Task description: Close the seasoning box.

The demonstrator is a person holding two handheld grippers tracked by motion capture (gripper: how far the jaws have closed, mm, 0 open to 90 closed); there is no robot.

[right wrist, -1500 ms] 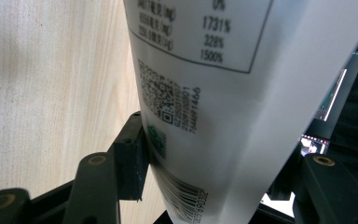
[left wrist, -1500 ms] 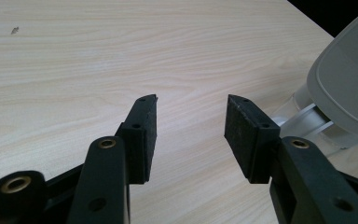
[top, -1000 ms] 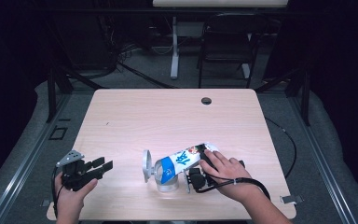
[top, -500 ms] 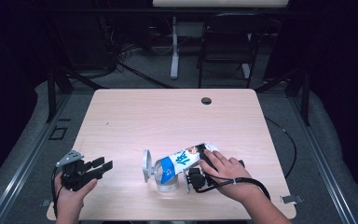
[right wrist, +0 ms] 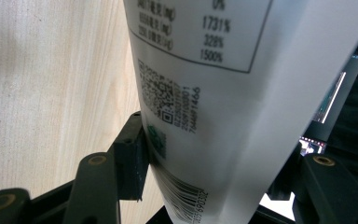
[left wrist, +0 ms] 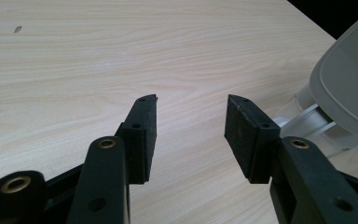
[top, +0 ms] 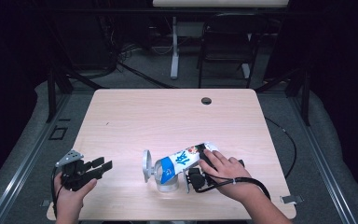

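A white and blue carton (top: 186,157) lies tilted, its lower end over a clear container (top: 166,181) that has a grey round lid (top: 146,165) standing open beside it. My right gripper (top: 196,176) is shut on the carton's upper part, under the person's hand. In the right gripper view the carton (right wrist: 205,70) shows printed codes between the jaws of my right gripper (right wrist: 214,149), and the left pad presses its side. My left gripper (top: 106,167) rests open near the front left table edge, apart from the container. In its own view my left gripper (left wrist: 191,121) holds nothing, with the lid (left wrist: 349,79) at far right.
The light wooden table (top: 168,116) has a dark round hole (top: 206,101) near its far edge. A black cable (top: 286,140) trails off the right side. Chair legs and stands sit on the floor beyond the table.
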